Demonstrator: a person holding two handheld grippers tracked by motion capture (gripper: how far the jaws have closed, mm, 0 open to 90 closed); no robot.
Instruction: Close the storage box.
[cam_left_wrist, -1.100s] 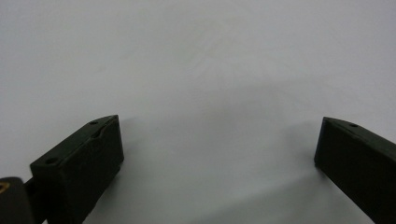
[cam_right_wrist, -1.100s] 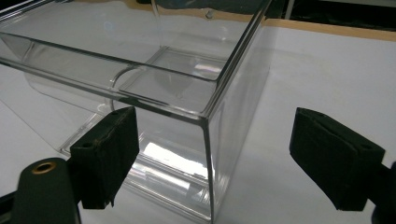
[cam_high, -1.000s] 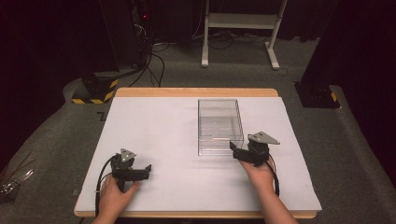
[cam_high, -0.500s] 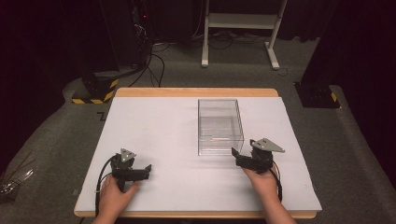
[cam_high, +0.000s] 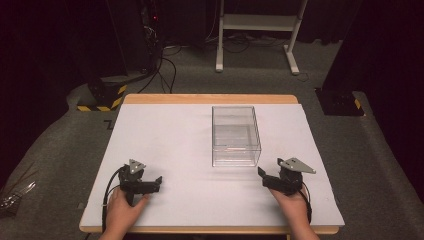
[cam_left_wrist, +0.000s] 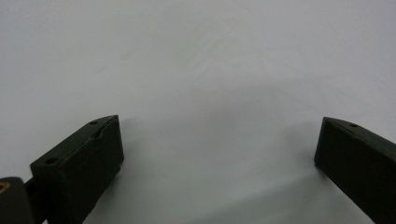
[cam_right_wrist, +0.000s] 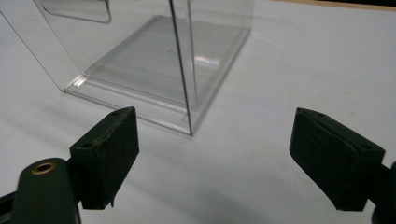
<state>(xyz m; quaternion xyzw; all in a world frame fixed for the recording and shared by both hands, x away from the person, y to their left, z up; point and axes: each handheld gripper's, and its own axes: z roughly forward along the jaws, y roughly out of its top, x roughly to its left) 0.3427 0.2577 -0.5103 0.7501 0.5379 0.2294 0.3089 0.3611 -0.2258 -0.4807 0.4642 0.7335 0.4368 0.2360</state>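
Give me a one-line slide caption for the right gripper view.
Right gripper, jaws wide open and empty, faces the near corner of a clear plastic box on the white table.

**What the edges cut off**

In the right gripper view, the clear box (cam_right_wrist: 154, 60) runs off the top edge, so its rim and upper walls are lost. Both forearms leave the high view at the bottom. The left claw (cam_left_wrist: 219, 154) has its jaws clipped by the lower corners of its own view. At the far left of the high view, pale objects on the floor (cam_high: 12, 197) are too dim to identify.
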